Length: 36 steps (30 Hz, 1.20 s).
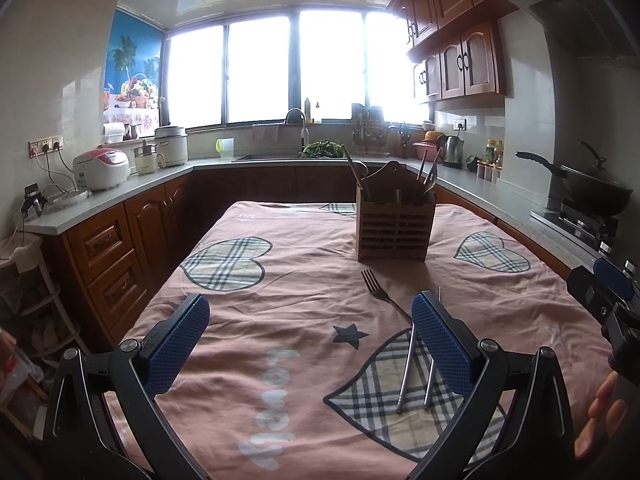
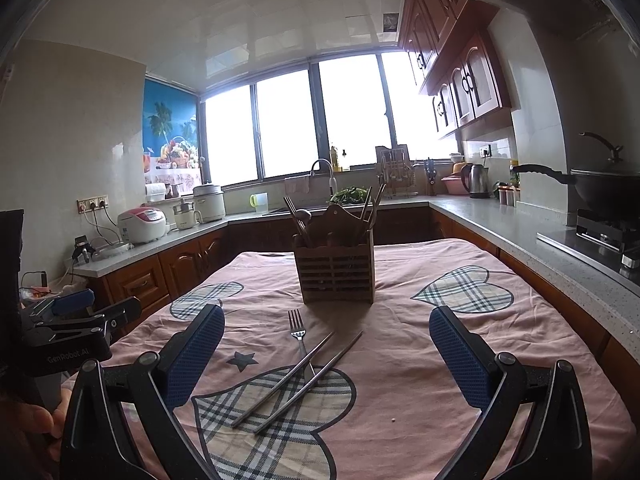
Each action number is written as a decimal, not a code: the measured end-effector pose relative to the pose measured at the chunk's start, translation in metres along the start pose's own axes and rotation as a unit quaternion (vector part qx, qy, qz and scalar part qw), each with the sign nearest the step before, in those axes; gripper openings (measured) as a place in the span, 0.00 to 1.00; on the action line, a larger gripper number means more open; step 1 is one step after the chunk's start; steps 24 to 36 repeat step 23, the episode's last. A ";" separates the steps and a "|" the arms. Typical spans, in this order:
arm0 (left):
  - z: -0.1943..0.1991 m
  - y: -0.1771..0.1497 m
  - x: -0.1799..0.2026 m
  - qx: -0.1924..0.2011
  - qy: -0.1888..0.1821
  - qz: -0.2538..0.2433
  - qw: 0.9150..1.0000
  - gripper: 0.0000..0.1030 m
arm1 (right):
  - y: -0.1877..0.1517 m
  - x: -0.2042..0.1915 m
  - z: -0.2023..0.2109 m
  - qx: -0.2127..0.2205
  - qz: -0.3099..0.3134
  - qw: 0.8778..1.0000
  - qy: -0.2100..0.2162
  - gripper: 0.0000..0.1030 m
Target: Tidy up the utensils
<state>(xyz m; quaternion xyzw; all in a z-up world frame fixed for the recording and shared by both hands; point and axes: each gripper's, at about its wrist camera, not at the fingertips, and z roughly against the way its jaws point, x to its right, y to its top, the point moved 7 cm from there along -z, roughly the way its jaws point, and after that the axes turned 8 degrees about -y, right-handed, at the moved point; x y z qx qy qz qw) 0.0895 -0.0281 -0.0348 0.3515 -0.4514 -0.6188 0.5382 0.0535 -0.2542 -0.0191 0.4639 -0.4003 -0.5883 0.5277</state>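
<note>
A slatted wooden utensil holder [image 1: 395,227] [image 2: 336,270] stands on the pink cloth, with chopsticks and a ladle upright in it. In front of it lie a steel fork [image 1: 382,295] [image 2: 299,334] and two metal chopsticks [image 1: 408,368] [image 2: 298,380], the chopsticks crossing over the fork's handle. My left gripper [image 1: 310,334] is open above the cloth, and its right finger hides part of the chopsticks. My right gripper [image 2: 326,346] is open too, with the fork and chopsticks lying between and ahead of its fingers. Nothing is held.
The table [image 2: 400,420] carries a pink cloth with plaid hearts. Counters run along three sides, with rice cookers [image 1: 102,168], a sink [image 1: 280,156], a kettle [image 2: 476,180] and a wok [image 2: 600,192] on a stove. Each gripper shows at the other view's edge.
</note>
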 end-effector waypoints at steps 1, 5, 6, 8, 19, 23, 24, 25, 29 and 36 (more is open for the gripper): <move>0.000 0.000 0.000 0.000 0.000 0.000 1.000 1.00 | 0.000 0.000 0.000 0.000 0.000 1.000 0.000 1.00; -0.002 0.000 0.001 -0.002 -0.001 0.000 1.000 1.00 | 0.000 -0.002 -0.003 -0.004 0.000 1.000 0.002 1.00; -0.003 0.000 0.001 -0.003 -0.002 0.000 1.000 1.00 | -0.001 -0.002 -0.004 -0.005 0.001 1.000 0.002 1.00; -0.005 0.000 0.001 -0.004 -0.003 0.000 1.000 1.00 | -0.001 -0.003 -0.006 -0.006 0.001 1.000 0.002 1.00; -0.013 0.005 0.005 -0.008 -0.013 -0.003 1.000 1.00 | -0.001 0.002 -0.015 -0.013 -0.003 1.000 0.003 1.00; -0.012 0.009 0.007 -0.004 -0.020 -0.002 1.000 1.00 | -0.001 0.003 -0.017 -0.014 -0.004 1.000 0.004 1.00; -0.012 0.009 0.007 -0.004 -0.020 -0.002 1.000 1.00 | -0.001 0.003 -0.017 -0.014 -0.004 1.000 0.004 1.00; -0.012 0.009 0.007 -0.004 -0.020 -0.002 1.000 1.00 | -0.001 0.003 -0.017 -0.014 -0.004 1.000 0.004 1.00; -0.012 0.009 0.007 -0.004 -0.020 -0.002 1.000 1.00 | -0.001 0.003 -0.017 -0.014 -0.004 1.000 0.004 1.00; -0.012 0.009 0.007 -0.004 -0.020 -0.002 1.000 1.00 | -0.001 0.003 -0.017 -0.014 -0.004 1.000 0.004 1.00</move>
